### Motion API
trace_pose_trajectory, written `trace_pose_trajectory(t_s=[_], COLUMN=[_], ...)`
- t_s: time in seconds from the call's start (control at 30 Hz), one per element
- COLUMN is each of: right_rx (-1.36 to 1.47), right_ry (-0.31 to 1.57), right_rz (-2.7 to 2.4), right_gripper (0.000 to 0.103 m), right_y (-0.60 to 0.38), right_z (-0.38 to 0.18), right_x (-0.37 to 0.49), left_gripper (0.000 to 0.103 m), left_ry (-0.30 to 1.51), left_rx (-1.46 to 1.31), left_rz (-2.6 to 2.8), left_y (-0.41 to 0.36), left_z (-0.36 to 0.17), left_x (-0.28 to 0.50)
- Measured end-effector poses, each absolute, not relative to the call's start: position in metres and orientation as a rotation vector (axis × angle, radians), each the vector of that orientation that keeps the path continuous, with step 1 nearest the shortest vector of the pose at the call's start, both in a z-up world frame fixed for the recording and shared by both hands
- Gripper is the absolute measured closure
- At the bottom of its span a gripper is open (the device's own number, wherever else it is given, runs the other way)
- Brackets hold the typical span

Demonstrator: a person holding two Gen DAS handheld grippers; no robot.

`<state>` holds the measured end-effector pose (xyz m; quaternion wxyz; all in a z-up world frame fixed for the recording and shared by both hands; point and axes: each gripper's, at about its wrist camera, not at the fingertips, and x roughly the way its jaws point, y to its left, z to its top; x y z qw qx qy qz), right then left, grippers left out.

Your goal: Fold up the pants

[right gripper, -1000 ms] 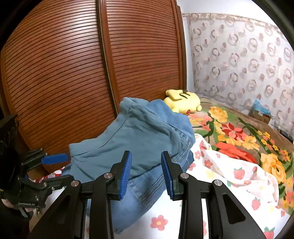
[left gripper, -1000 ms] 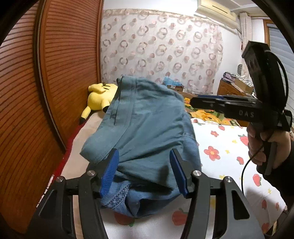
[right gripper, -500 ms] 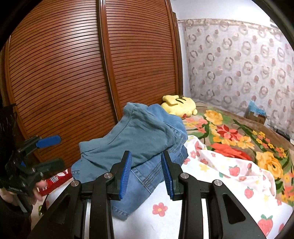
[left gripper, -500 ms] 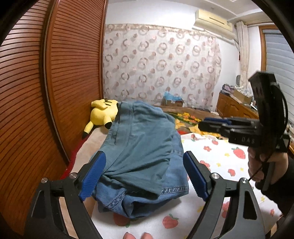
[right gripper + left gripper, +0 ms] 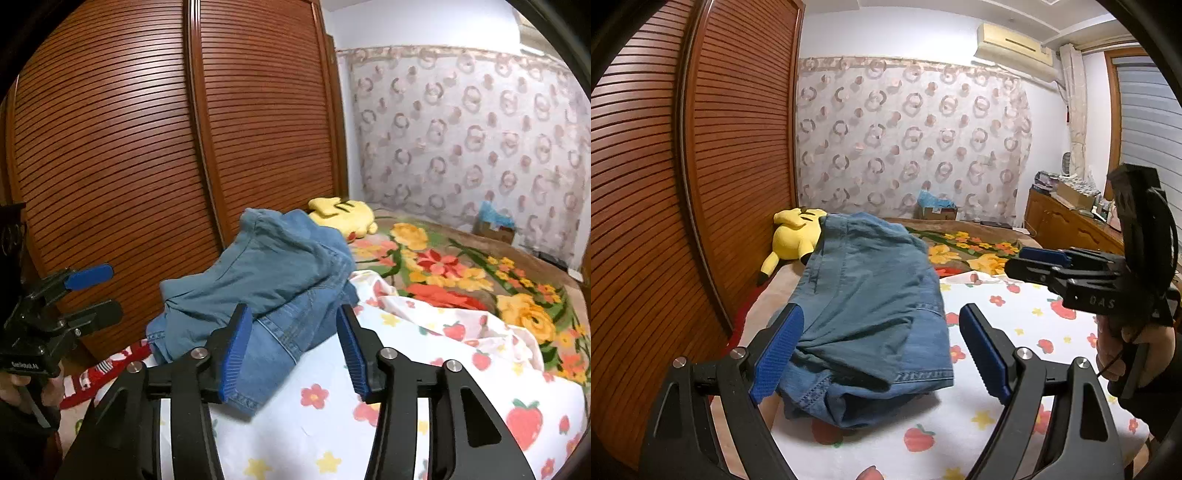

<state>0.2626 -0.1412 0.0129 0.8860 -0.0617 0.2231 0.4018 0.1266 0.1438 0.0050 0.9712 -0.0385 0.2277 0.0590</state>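
Blue denim pants [image 5: 864, 306] lie in a loose folded heap on the bed along the wardrobe side; they also show in the right wrist view [image 5: 258, 284]. My left gripper [image 5: 881, 354] is open and empty, held above the heap's near end, touching nothing. My right gripper [image 5: 291, 349] is open and empty, near the heap's right edge, apart from the cloth. The right gripper also shows in the left wrist view [image 5: 1041, 260], and the left one in the right wrist view [image 5: 92, 291].
A white strawberry-and-flower sheet [image 5: 1015, 332] covers the bed, with a floral blanket [image 5: 461, 266] beyond. A yellow plush toy [image 5: 794, 236] lies behind the pants. Brown louvred wardrobe doors [image 5: 147, 147] stand close on the left. A wooden dresser [image 5: 1067, 225] is at the far right.
My left gripper has opened wide and drawn back from the pants, which now lie released on the bed. My right gripper has opened wider and backed off slightly.
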Motion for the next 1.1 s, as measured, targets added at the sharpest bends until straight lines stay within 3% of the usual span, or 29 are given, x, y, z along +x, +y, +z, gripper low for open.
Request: trace_pose_trajectory(t_s=[0.23,1.1], right_rx=[-0.107,-0.055], right_ry=[0.417,0.282], right_rz=[0.771,0.429], right_gripper=[0.04,0.036], right_y=[-0.162,-0.199], right_z=[0.019,0.037], right_x=[0.222,0.061], left_gripper=[0.017,0.016], left_ry=[0.437,0.356], left_rx=[-0.06,-0.008], left_rz=[0.12,-0.053], left_y=[0.125,0.047], left_z=[0.017,0.054], left_x=[0.115,0.075])
